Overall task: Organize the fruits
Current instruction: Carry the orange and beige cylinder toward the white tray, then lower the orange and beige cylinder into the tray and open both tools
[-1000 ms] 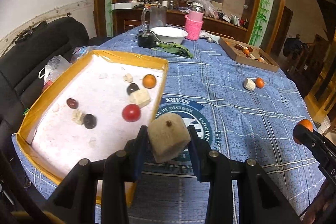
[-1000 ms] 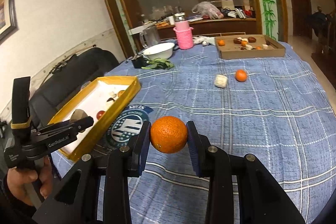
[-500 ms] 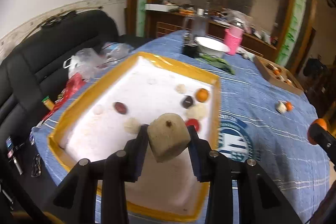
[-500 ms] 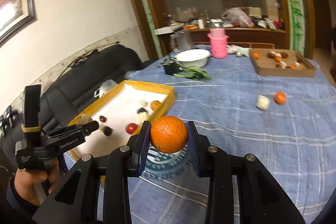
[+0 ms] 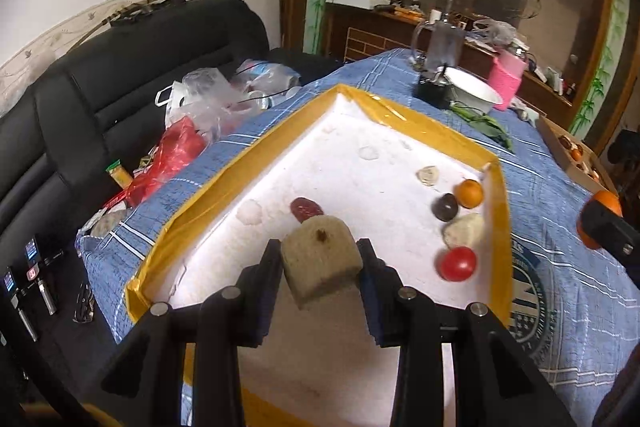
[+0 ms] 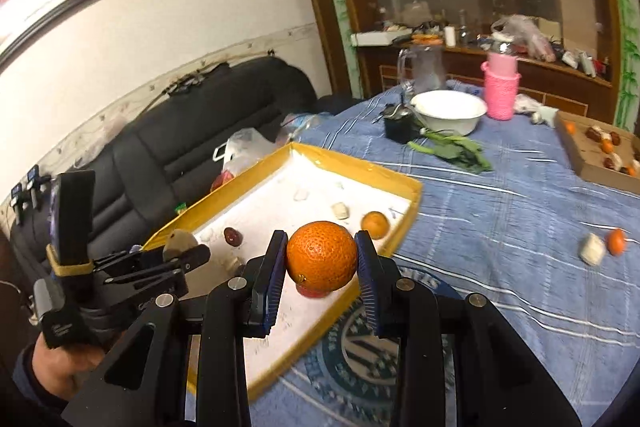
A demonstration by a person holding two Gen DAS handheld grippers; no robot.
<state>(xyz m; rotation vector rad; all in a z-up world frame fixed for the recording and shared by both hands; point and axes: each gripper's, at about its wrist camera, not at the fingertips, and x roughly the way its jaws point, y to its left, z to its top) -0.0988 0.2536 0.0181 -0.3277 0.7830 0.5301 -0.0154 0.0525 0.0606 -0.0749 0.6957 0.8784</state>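
The left gripper (image 5: pixel 320 261) clamps a tan, rough-skinned fruit chunk (image 5: pixel 320 263) with a dark stem spot, above the yellow-rimmed white tray (image 5: pixel 420 131). The right gripper (image 6: pixel 320 261) grips a round, dimpled orange (image 6: pixel 321 260) over the tray's near corner on the blue tablecloth (image 6: pixel 500 207).

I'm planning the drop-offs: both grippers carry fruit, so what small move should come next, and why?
Probably lower the left gripper and release its tan blocky fruit piece. It already hangs over bare white floor of the yellow-rimmed tray, while the right gripper's round orange sits above the tray's near edge.
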